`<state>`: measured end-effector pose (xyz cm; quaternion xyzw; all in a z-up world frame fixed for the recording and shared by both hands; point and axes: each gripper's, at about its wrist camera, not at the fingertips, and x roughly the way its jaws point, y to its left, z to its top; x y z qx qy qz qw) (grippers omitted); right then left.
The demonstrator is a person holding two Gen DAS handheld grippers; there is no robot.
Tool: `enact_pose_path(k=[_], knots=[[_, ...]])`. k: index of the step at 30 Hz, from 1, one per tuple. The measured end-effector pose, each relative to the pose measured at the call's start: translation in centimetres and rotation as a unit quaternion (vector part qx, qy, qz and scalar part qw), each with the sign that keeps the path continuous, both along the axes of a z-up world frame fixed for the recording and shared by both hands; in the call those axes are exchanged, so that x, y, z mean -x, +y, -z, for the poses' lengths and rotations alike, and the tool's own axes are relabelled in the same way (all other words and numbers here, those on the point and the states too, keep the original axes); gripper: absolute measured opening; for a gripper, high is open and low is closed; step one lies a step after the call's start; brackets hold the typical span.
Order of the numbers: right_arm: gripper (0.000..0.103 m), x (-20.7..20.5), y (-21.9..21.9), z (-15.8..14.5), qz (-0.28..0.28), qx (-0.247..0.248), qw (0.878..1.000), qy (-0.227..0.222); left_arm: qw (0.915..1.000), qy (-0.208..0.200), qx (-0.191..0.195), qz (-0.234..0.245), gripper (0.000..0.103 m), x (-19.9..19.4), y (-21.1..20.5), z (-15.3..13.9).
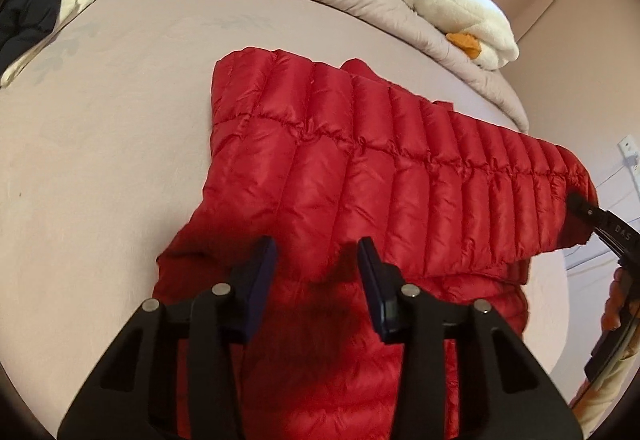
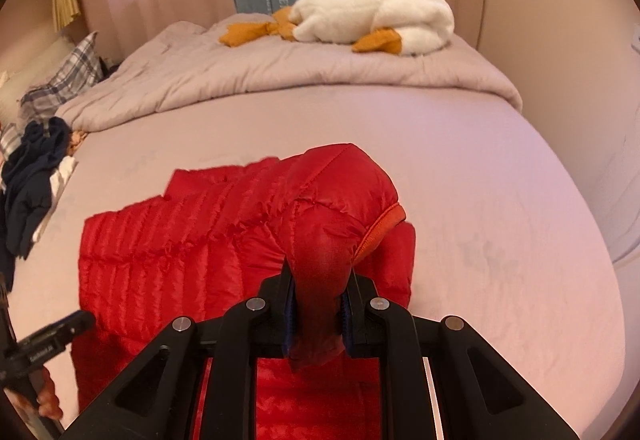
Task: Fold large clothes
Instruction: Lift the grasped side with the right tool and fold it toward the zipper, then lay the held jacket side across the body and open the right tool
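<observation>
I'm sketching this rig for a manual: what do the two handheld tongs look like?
Both tongs, left and right, are matte black frames with triangular cut-outs, silver round pivot pins and dark blue finger pads. The right one's side carries white lettering, too small to read fully. No cables visible.

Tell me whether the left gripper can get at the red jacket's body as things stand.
Probably yes. The left gripper hangs right above the red jacket with its jaws apart and nothing between them. The right gripper is clamped on the sleeve cuff off to the side, clear of that path.
</observation>
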<state>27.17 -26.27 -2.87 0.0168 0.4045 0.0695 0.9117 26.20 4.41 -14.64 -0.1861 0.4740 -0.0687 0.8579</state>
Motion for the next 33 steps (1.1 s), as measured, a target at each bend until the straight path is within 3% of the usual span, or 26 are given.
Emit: enact_pose_path(k=[22,33], knots=[[0.017,-1.8,-1.8,6.6,0.031,0.010,0.997,0.072,0.9991,0.031,-0.024,-0.016,0.038,-2.3,-0.1,3.0],[0.018,-1.9,-2.0,8.4,0.041,0.001,0.996,0.079,0.9988,0.038,-0.022,-0.023,0.035,-2.5,0.0,3.3]])
